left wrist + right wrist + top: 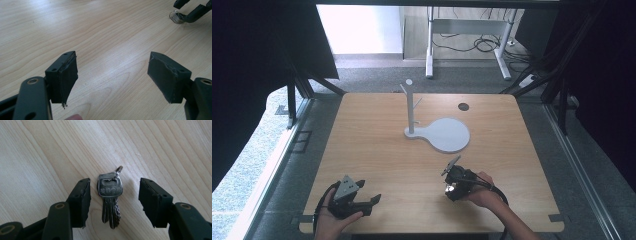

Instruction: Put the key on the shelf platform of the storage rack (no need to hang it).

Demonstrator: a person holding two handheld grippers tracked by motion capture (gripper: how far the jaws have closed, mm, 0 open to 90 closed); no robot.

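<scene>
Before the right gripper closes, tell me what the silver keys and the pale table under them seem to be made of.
Silver keys: apparently metal, dull brushed grey, with a glinting ring and cut teeth. Pale table: wood or wood-look laminate, matte, with printed-looking grain lines; which one is unclear.

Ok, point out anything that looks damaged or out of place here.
The left gripper has worn jaws: the rubber facing on one pad is peeling, with a frayed bit hanging off its tip. The keys lie flat on the table, apart from the white stand. Nothing else stands out.
</scene>
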